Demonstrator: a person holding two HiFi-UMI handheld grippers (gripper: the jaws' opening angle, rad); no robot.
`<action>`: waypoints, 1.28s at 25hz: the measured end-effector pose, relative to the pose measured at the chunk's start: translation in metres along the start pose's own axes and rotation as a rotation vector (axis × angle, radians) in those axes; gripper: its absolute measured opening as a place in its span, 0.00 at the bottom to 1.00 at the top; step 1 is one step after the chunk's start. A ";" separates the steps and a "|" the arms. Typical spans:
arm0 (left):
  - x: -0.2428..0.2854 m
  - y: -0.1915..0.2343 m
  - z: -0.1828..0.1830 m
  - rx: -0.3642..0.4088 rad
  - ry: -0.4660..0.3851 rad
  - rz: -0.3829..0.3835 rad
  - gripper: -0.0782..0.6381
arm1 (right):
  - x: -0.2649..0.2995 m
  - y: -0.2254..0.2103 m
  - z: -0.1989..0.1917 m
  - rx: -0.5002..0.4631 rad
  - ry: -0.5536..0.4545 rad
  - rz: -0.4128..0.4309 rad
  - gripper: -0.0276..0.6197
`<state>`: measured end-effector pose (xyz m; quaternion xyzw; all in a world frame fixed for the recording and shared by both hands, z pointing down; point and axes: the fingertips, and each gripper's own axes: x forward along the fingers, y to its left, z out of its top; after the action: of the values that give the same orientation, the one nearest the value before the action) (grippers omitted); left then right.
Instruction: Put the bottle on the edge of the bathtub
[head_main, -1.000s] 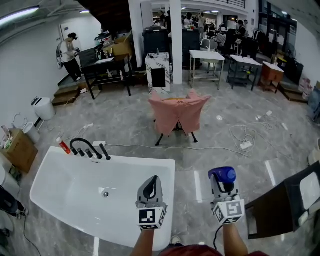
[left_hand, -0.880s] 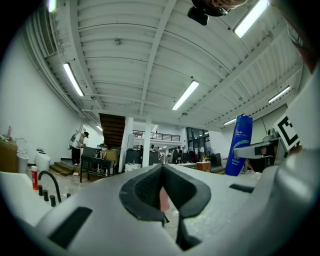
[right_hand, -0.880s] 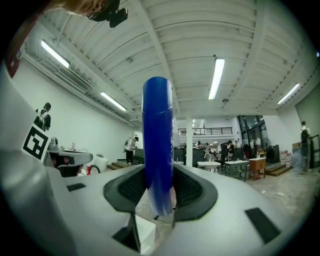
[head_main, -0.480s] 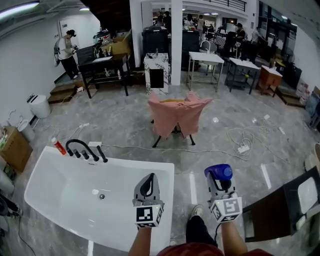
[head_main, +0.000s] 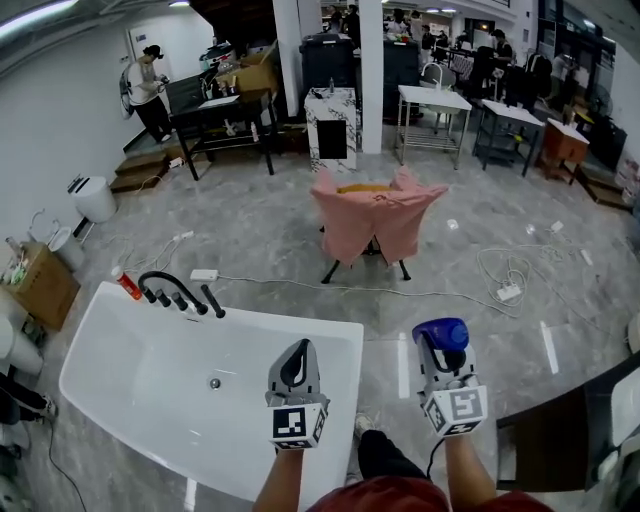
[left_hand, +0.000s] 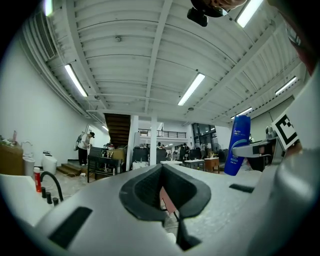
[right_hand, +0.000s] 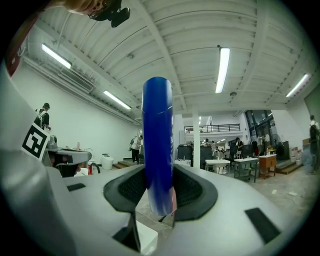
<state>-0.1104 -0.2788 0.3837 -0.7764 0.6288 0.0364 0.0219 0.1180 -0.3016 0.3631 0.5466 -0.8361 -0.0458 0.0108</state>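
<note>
1. Head view: the right gripper (head_main: 441, 352) is clamped on the blue bottle (head_main: 441, 333), carried upright over the floor just off the right edge of the bathtub (head_main: 300, 318). The left gripper (head_main: 297, 352) hangs over the tub's near right corner.
2. Left gripper view: jaws pinched together, nothing in them. The bottle shows off to the right.
3. Right gripper view: jaws squeeze the bottle low on its body, and it stands straight up.
4. Carry step, I'd say. Next up: swing it left over the rim, lower it until the base sits flat, then let go. That rim looks narrow, so centre it.
</note>
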 end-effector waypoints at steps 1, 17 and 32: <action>0.006 0.004 -0.003 -0.001 0.002 0.006 0.12 | 0.010 -0.002 -0.006 0.006 0.009 0.005 0.27; 0.088 0.050 -0.111 -0.032 0.126 0.074 0.12 | 0.144 0.004 -0.150 0.104 0.186 0.130 0.27; 0.126 0.068 -0.235 -0.060 0.239 0.128 0.12 | 0.196 0.034 -0.316 0.118 0.376 0.210 0.27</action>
<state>-0.1440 -0.4342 0.6080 -0.7337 0.6739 -0.0363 -0.0789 0.0291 -0.4878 0.6744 0.4550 -0.8729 0.1075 0.1392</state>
